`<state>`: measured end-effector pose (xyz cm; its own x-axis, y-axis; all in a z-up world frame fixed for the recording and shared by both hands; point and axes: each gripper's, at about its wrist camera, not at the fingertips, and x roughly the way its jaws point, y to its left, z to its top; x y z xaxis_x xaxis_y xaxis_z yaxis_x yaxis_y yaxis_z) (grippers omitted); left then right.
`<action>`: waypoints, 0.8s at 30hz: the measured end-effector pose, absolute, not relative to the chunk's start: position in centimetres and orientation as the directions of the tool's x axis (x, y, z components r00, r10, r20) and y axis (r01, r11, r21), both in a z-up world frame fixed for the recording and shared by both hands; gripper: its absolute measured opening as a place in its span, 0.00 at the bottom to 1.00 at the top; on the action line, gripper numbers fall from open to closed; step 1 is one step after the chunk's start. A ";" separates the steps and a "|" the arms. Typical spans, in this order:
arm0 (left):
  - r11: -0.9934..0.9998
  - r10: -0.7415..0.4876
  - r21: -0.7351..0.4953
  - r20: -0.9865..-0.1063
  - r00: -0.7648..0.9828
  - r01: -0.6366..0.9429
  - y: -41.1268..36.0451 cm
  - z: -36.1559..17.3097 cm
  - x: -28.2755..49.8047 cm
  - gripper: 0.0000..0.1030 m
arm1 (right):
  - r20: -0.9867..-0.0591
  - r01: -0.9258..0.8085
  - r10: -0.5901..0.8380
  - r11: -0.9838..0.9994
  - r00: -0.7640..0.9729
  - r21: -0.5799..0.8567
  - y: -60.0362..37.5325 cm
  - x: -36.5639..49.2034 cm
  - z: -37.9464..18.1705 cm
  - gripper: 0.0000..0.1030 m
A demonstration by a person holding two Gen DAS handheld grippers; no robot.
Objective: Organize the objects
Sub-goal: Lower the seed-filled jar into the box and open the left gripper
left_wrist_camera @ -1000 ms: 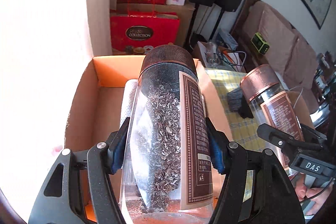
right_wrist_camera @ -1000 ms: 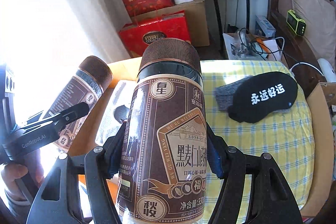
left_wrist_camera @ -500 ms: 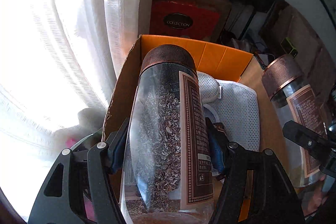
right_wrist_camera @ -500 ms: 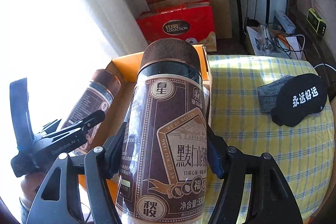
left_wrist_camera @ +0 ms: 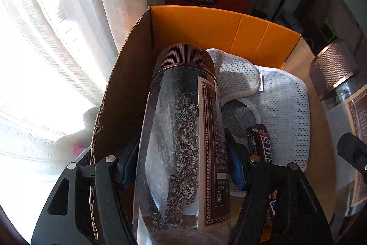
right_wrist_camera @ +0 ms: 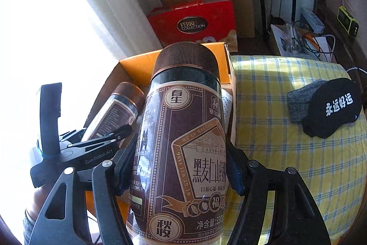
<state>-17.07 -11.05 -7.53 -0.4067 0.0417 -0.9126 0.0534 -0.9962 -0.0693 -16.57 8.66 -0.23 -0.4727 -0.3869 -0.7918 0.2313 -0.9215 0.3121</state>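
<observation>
My left gripper is shut on a clear jar of dark flakes with a brown ribbed lid, held inside the open cardboard box, near its left wall. My right gripper is shut on a second jar with a brown label, held above the box's right edge. The right jar also shows at the right of the left wrist view. The left jar and left gripper show in the right wrist view, low inside the box.
In the box lie a grey mesh cloth and a Snickers bar. A black eye mask and grey cloth lie on the yellow checked tablecloth. Red gift boxes stand behind; curtain at left.
My left gripper has carried its jar further down into the box. My right gripper has moved its jar closer over the box's right edge.
</observation>
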 end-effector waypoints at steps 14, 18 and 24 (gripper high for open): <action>-0.982 0.102 -0.165 -0.868 -0.486 0.088 -12.9 -4.9 -15.2 0.63 | -0.802 0.240 -0.414 -0.909 -0.432 0.340 7.2 -16.8 -1.3 0.66; -0.979 0.122 -0.189 -0.847 -0.518 0.080 -13.7 -2.9 -14.7 0.72 | -0.800 0.246 -0.433 -0.900 -0.415 0.359 6.3 -16.8 -1.4 0.66; -0.978 0.129 -0.195 -0.833 -0.539 0.067 -14.0 -1.9 -13.6 0.78 | -0.795 0.247 -0.474 -0.879 -0.378 0.407 4.7 -16.4 -2.3 0.66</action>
